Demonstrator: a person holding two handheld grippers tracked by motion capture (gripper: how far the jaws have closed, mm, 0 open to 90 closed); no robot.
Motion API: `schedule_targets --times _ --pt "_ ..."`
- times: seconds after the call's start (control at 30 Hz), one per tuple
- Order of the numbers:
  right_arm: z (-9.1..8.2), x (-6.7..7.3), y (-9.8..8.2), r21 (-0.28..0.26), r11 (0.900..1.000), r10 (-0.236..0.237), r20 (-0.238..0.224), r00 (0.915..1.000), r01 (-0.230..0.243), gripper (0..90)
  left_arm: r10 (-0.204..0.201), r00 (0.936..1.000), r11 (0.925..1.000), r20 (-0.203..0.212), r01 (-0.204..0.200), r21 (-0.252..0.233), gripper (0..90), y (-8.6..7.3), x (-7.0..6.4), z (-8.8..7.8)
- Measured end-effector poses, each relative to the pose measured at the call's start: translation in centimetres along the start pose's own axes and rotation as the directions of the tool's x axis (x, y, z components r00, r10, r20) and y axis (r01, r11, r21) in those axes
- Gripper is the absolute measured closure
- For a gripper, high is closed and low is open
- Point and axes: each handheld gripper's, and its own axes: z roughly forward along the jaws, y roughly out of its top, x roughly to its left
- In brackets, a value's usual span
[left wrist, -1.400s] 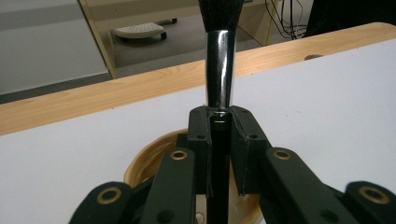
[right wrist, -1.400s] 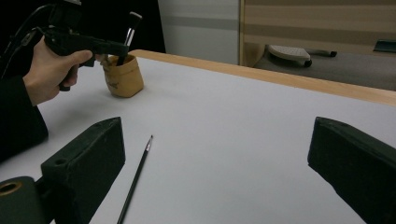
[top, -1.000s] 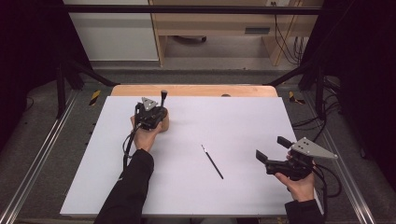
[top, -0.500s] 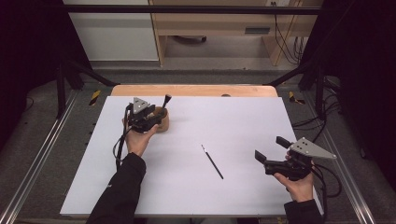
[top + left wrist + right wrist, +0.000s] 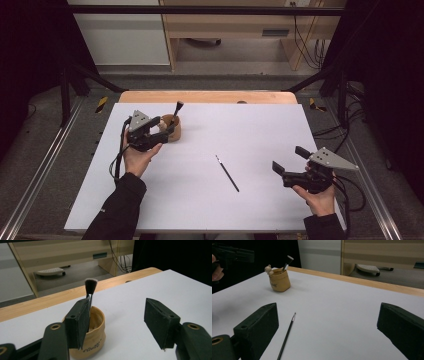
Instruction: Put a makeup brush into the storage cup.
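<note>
Two grippers over a white table, a brush standing in a small tan pot.

Nearest, right gripper [image 5: 289, 166] held low at the near right of the table [image 5: 260, 200], jaws spread wide, nothing between them; ahead of them a thin dark brush [image 5: 227, 173] lies flat on the sheet, well apart from both grippers. Farther off, left gripper [image 5: 161, 126] just beside the tan pot [image 5: 173, 131], jaws spread and just been opening, nothing pinched; the pot sits partly behind one jaw, not pressed by it. A dark-bristled brush [image 5: 90, 287] stands tilted in the pot, bristles up. Beyond, the table's wooden edge [image 5: 210, 96].
</note>
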Motion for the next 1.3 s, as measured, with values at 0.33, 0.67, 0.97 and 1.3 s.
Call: schedule_targets --times 0.33,0.67,0.97,1.3 --pt "0.0 0.0 0.0 0.001 1.0 0.001 0.002 1.0 -0.001 4.1 0.03 0.9993 0.9995 0.023 -0.03 -0.002 25.1 -0.6 -0.5 -2.5" --pt "0.1 0.1 0.0 0.004 1.0 0.0 0.002 1.0 0.0 4.0 0.019 0.9993 0.9998 0.032 -0.019 0.01 17.1 -2.1 -0.3 -4.6" --pt "0.0 0.1 0.0 0.003 1.0 0.0 0.003 1.0 0.0 4.0 -0.014 0.9997 0.9999 0.018 0.014 0.009 14.2 -3.5 0.5 -6.8" --pt "0.2 0.1 -0.1 0.012 1.0 0.0 0.005 1.0 0.0 3.8 -0.023 0.9997 0.9995 0.001 0.023 0.021 12.6 -5.1 1.0 -9.0"
